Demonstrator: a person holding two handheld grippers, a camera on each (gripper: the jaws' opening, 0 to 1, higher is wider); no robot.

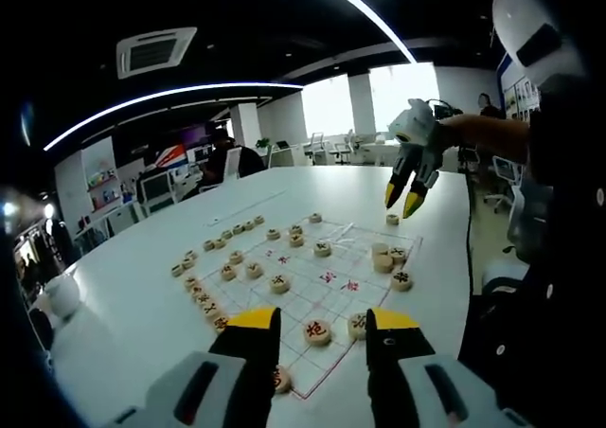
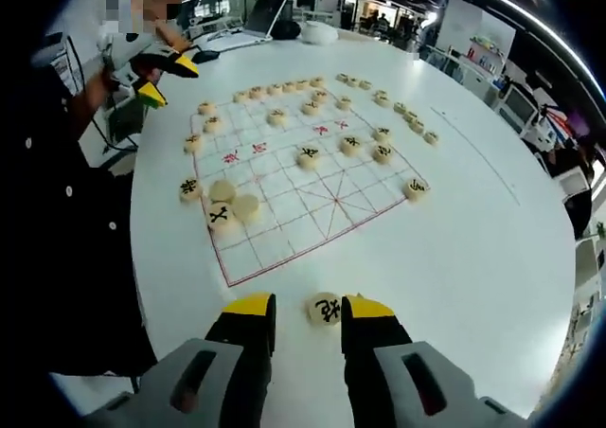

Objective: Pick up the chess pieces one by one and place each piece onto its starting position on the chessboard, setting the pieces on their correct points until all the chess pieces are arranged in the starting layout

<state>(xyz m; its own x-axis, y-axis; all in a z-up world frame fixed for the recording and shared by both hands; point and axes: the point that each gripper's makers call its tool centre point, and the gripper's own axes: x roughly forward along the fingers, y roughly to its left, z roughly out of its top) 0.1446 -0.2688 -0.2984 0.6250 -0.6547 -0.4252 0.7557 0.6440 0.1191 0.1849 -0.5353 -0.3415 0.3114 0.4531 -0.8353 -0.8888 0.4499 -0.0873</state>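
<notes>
A paper chessboard with red lines lies on a white table. Round wooden pieces sit on it, and more line its edges. My left gripper hovers open above the near edge of the board, with a piece seen below the gap. In the right gripper view, the left gripper hangs at the board's far left corner. My right gripper is open, a black-marked piece lying on the table between its jaws. The left gripper view shows the right gripper above that piece.
The white table has much bare room beside the board. A laptop and a white object stand at its far end. A person in dark clothes stands by the table. Desks and chairs fill the office behind.
</notes>
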